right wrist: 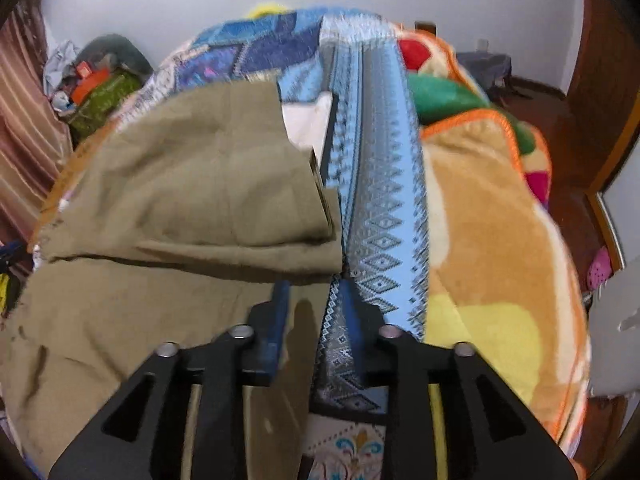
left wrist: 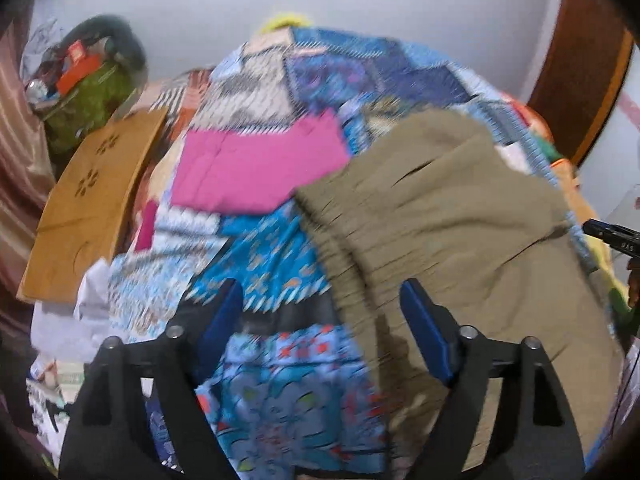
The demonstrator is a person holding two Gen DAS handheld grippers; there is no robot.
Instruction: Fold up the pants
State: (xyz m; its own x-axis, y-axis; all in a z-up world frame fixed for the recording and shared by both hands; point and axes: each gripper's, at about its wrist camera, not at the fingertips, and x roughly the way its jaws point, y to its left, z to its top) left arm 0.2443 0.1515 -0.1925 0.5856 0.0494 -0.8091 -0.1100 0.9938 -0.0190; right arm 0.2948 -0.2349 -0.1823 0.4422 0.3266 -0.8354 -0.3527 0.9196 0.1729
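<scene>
Khaki pants [left wrist: 460, 216] spread flat on a bed under a patchwork quilt [left wrist: 280, 248], part-folded, one layer doubled over the other, elastic waistband puckered along the edge nearest the left side.

Left gripper [left wrist: 322, 300] spread wide, blue pads far apart, nothing between them but quilt. Right-hand pad [left wrist: 424, 332] sitting over the waistband edge of the pants; contact with the cloth impossible to judge through the blur. Left-hand pad over bare quilt, clear of the pants. No grip on anything.

Right gripper [right wrist: 314, 300] narrowed to a small gap, not fully closed. Pointed down at the spot where the folded edge of the pants [right wrist: 192, 200] meets a blue patterned strip of quilt [right wrist: 384, 208]. Left-hand pad [right wrist: 276, 320] lying over khaki cloth, right-hand pad over the blue strip. A fold of khaki visible in the gap low between the pads, yet no clear pinch; cloth not lifted, lying flat.

Elsewhere: orange fleece blanket [right wrist: 492, 248] to the right of the quilt, pink cloth [left wrist: 256, 172] beyond the waistband, wooden board [left wrist: 92, 196] at the far left edge of the bed.
</scene>
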